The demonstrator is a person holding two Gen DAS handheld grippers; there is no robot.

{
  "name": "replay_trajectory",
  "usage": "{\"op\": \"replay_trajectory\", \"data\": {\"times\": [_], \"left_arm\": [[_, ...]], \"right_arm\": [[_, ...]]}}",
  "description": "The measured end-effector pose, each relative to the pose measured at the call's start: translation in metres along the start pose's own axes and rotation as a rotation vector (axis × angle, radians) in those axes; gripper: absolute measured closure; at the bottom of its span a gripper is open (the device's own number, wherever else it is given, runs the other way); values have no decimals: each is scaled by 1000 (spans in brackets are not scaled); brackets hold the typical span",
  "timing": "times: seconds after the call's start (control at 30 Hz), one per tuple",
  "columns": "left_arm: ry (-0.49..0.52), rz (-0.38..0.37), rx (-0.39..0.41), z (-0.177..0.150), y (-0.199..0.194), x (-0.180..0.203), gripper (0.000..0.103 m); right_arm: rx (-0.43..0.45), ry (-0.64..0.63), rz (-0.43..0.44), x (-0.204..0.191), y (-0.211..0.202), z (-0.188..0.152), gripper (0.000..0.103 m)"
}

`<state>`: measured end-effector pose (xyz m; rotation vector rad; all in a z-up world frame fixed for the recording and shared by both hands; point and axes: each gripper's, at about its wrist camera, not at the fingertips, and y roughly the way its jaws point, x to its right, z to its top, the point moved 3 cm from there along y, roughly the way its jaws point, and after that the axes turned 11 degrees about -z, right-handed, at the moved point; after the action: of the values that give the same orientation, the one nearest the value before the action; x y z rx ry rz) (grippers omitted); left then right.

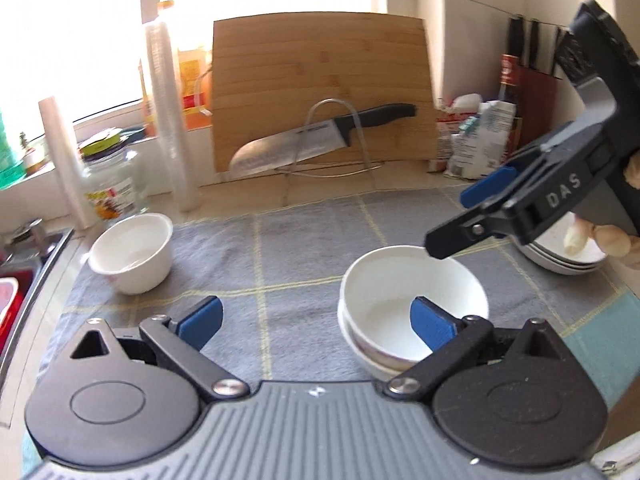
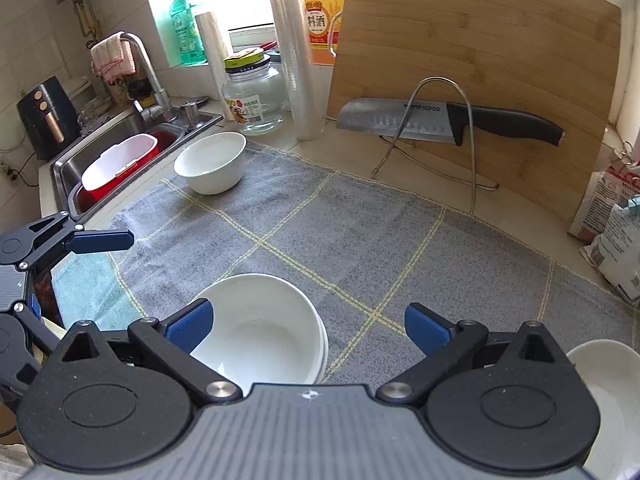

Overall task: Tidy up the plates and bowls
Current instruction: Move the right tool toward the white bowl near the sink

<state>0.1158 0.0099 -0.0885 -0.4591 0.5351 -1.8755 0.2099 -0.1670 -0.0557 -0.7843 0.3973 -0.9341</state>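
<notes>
- Steel sink w/ red-and-white plastic tub inside: far left of both grippers, beyond the left edge of the grey checked cloth mat.
- Lone white ceramic bowl: upright on mat's far-left corner, ahead-left of left gripper, well apart from other dishes; clear glass jar w/ yellow-green lid just behind it.
- Left gripper: jaws spread wide, holding nothing, blue pads apart over the mat. In right-wrist view it shows at left edge.
- Stacked white bowls: two nested, upright on mat. Left gripper's right pad sits in front of/over the stack's near rim; contact – can't tell. Stack lies low-left of right gripper, behind its left pad.
- Bamboo cutting board: leaning on wall straight ahead, black-handled steel knife resting in wire rack in front of it.
- Right gripper: released, jaws wide, nothing between them but mat. From left-wrist view it hovers above the stack's far rim, not touching as far as visible.
- Shallow white plates, stacked: on mat's right edge, just right of right gripper, partly hidden by it.
- Food packets: far right, beside the board.
</notes>
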Motion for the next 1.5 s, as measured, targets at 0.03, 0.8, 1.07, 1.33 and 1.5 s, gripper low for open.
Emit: {"op": "replay_trajectory", "data": {"times": [0.03,0.8,1.07,1.33,1.5], "left_arm": [[-28,39,0,-3,-3,-3,3],[-15,144,-33,-22,29,-155,3],[-1,74,-62,-29,58,-182,3],[-13,66,-45,-21,73,-197,3],[-16,60,-38,-15,84,-207,4]], "right_arm": [[1,-10,15,-2,2,2,0],[-9,50,-115,-96,59,81,0],[-36,43,-168,-125,80,105,0],[-43,-11,-138,-144,107,138,0],[-55,-38,-115,-151,131,155,0]]}}
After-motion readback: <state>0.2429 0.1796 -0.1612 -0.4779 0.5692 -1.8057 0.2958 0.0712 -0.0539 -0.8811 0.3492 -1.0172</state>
